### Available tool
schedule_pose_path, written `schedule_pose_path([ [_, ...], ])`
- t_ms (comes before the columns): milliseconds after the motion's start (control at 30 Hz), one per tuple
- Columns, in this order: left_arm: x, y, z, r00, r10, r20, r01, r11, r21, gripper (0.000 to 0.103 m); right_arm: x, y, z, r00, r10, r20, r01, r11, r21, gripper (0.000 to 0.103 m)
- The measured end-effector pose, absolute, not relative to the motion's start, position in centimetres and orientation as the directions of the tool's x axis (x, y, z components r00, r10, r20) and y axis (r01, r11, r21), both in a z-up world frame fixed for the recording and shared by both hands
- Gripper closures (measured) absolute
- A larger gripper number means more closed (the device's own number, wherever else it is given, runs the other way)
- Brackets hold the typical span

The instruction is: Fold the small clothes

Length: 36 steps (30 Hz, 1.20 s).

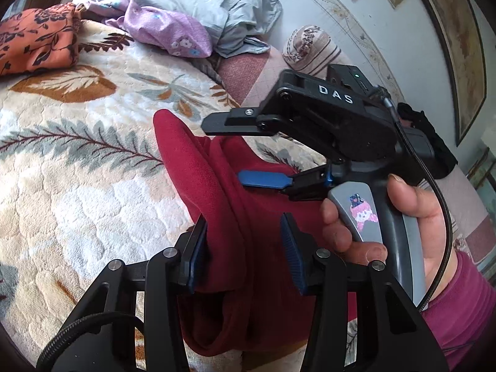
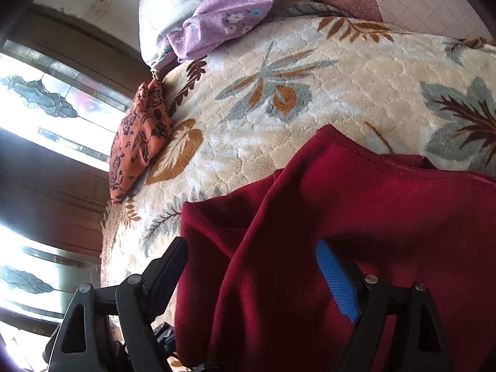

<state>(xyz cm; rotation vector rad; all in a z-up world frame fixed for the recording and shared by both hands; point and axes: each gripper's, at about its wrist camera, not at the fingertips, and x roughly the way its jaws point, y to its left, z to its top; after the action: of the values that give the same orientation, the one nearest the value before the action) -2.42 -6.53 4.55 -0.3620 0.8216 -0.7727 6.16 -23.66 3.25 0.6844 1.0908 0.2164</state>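
So we've got a dark red garment (image 1: 229, 217) bunched up on the leaf-patterned blanket (image 1: 77, 161) covering the bed. Our left gripper (image 1: 245, 248) has a fold of that red fabric sitting between its jaws; the left pad is against the cloth, but the right one looks a bit clear of it, so we can't tell if it's really clamped. Our right gripper (image 2: 257, 276) is spread wide over the same garment, nothing pinched. From the left camera, we see a hand (image 1: 381, 226) wrapped round its grey handle. Up near the head of the bed sit an orange floral cloth (image 1: 37, 40), a purple flowery piece (image 1: 167, 28) and a pale blue one (image 1: 235, 15).
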Motion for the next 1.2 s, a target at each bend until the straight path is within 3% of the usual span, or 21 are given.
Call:
schedule_pose_path([
  [300,-3.4,-7.8,5.1,0.433,-0.731,-0.528,0.534,0.68,-0.503,0.059,7.1,-20.0,5.4,0.39,0.469,-0.792,0.03,0.853,0.521,0.016],
  [533,-3.9,-8.1,5.2,0.423,-0.734,-0.531,0.553,0.673,-0.49,0.06,8.4,-17.3,3.9,0.269,0.283,-0.92,-0.012,0.957,0.291,0.014],
  [567,-3.9,-8.1,5.2,0.419,-0.736,-0.532,0.556,0.671,-0.491,0.06,8.6,-17.6,3.5,0.261,0.253,-0.932,0.007,0.964,0.264,0.017],
  [633,-4.1,-8.1,5.4,0.412,-0.738,-0.534,0.567,0.667,-0.484,0.06,8.4,-18.3,3.0,0.252,0.23,-0.94,0.003,0.971,0.238,0.041],
  [667,-4.2,-8.2,5.5,0.409,-0.738,-0.537,0.573,0.666,-0.478,0.06,8.4,-18.6,3.0,0.26,0.226,-0.939,-0.009,0.973,0.232,0.046],
  [733,-4.5,-8.3,5.7,0.395,-0.738,-0.548,0.588,0.661,-0.467,0.056,7.7,-19.1,3.4,0.292,0.217,-0.931,-0.033,0.976,0.217,0.066],
  [767,-4.7,-8.3,5.9,0.383,-0.742,-0.551,0.598,0.653,-0.464,0.042,7.1,-19.3,3.8,0.31,0.217,-0.926,-0.047,0.976,0.213,0.068],
  [833,-5.3,-8.0,6.2,0.364,-0.763,-0.535,0.619,0.627,-0.473,0.033,6.4,-19.5,4.5,0.341,0.206,-0.917,-0.062,0.978,0.197,0.074],
  [1200,-6.7,-7.2,6.6,0.441,-0.677,-0.59,0.608,0.708,-0.358,0.033,4.7,-21.8,4.7,0.387,0.233,-0.892,0.004,0.967,0.254,0.076],
])
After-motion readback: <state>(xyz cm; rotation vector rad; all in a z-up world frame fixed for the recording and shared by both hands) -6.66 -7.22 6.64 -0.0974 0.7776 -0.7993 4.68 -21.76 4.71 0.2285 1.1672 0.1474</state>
